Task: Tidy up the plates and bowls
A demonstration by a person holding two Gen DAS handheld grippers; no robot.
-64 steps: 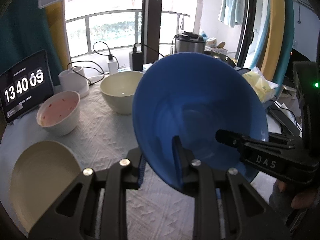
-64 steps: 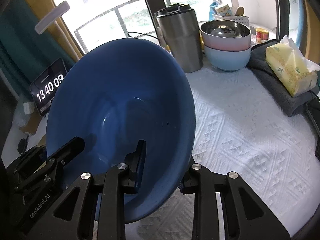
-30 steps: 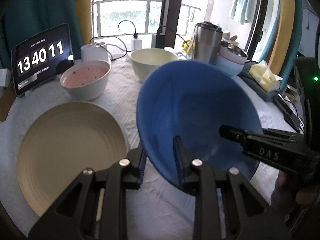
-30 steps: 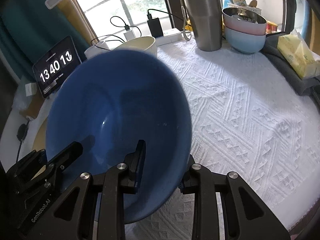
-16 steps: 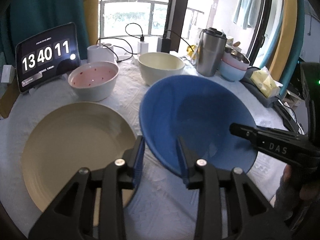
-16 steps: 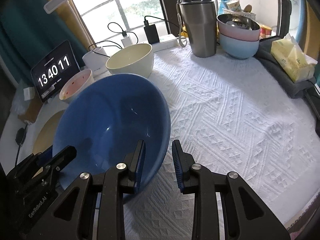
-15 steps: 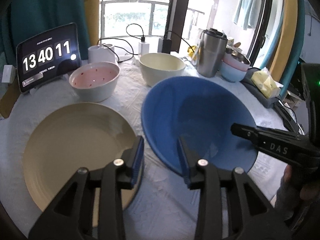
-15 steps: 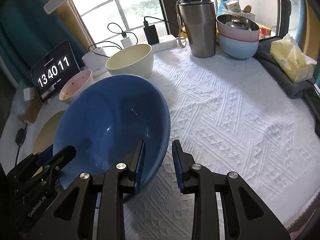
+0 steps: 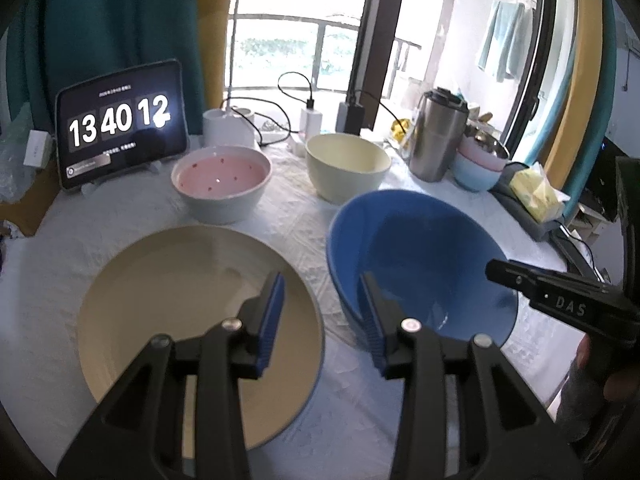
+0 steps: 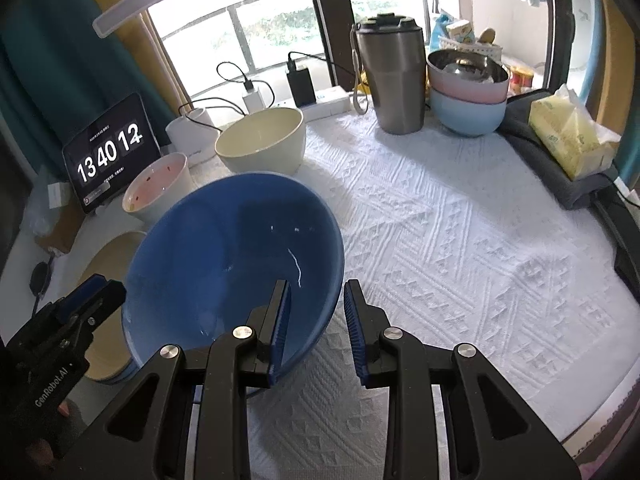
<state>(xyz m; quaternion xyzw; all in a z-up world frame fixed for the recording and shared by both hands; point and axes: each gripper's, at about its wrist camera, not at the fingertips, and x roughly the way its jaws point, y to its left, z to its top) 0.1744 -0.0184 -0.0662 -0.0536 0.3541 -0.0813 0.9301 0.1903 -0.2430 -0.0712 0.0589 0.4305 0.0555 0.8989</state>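
The left tongs (image 9: 322, 308) have just been opening; they now stand apart, straddling the near rim of the large blue ceramic bowl (image 9: 420, 264), which has come down onto the white textured worktop (image 10: 460, 248) beside the cream round plate (image 9: 192, 300). The right tongs (image 10: 316, 320) also stand apart astride the rim, gripping nothing. Both tilt downward. The bowl looks placed and released.

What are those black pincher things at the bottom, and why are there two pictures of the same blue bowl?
Those are grabbing tools; a person holds one in each hand, each with a camera looking forward. One picture is from the left tool, the other from the right tool. On the white tablecloth sit a blue bowl, a beige plate, a pink bowl and a cream bowl. Both tools straddle the blue bowl's rim. The left tool's jaws have just been opening; whether the right one pinches, I cannot tell.
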